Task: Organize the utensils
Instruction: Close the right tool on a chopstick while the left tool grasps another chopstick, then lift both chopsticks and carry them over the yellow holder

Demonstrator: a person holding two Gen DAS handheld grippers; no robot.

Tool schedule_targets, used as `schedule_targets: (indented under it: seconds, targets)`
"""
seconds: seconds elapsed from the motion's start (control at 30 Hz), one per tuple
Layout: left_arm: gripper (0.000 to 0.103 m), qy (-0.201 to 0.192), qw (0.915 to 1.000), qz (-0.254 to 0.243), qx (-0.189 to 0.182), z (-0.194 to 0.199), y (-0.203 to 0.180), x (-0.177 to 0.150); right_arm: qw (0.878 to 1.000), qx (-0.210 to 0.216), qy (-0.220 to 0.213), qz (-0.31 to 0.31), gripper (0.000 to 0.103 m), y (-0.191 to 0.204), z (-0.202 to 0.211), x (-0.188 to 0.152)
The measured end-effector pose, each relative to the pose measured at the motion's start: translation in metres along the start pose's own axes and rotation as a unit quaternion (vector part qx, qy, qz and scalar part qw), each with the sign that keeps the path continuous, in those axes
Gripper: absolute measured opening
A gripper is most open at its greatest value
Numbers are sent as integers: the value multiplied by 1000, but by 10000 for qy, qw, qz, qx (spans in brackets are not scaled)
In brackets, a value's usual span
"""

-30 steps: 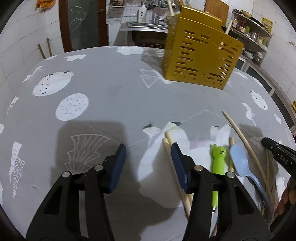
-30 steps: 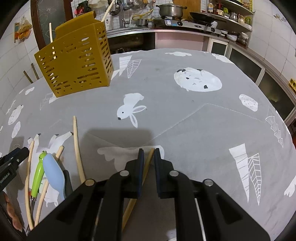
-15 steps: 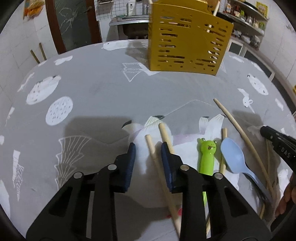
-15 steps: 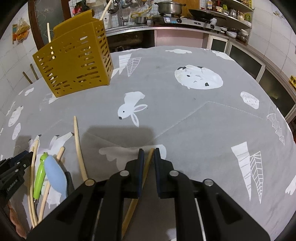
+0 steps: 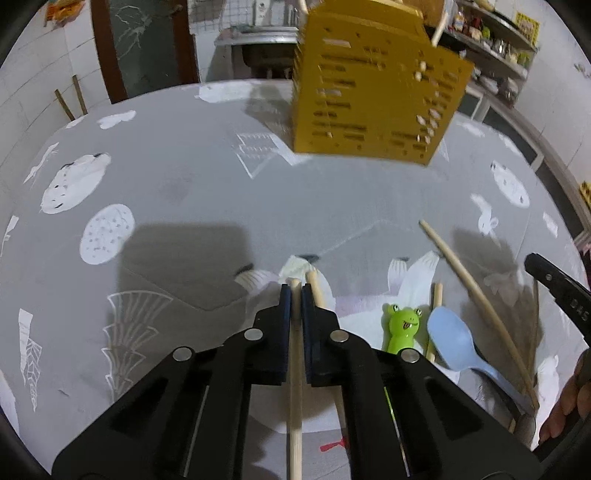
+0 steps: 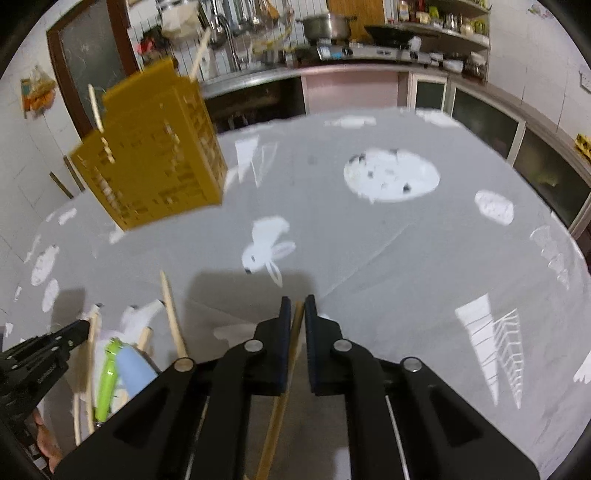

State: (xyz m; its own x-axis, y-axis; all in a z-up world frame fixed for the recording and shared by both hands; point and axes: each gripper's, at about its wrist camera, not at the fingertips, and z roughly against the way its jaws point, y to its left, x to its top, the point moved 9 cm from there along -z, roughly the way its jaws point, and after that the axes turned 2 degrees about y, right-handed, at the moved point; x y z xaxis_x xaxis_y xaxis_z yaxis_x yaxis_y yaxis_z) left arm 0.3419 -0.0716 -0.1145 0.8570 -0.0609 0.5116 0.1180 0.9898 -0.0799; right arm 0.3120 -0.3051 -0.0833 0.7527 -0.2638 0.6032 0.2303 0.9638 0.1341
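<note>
left gripper (image 5: 294,295) clamped on pale wooden chopstick (image 5: 295,387) | right gripper (image 6: 294,308) clamped on darker chopstick (image 6: 284,391) | yellow slotted holder (image 5: 373,92) toward table's (image 5: 192,192) far edge, bare cloth between

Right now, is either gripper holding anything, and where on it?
Both are. The left gripper is shut on a pale wooden chopstick near its far tip. The right gripper is shut on a darker wooden chopstick, also near its far tip.

A home kitchen: far ahead of the claw are a pot (image 6: 325,25), stove (image 6: 364,51), and shelves (image 6: 443,31).
</note>
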Motion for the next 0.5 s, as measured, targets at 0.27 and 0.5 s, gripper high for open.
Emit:
schedule_targets:
  seconds: [0.27, 0.5]
  targets:
    - [5, -978, 9951, 127, -68, 62, 15, 22, 9956, 208, -916, 43, 6, 10, 60, 27]
    - [5, -1800, 9832, 203, -236, 118, 26, 33, 9827, 275, -1810, 287, 5, 23, 112, 36]
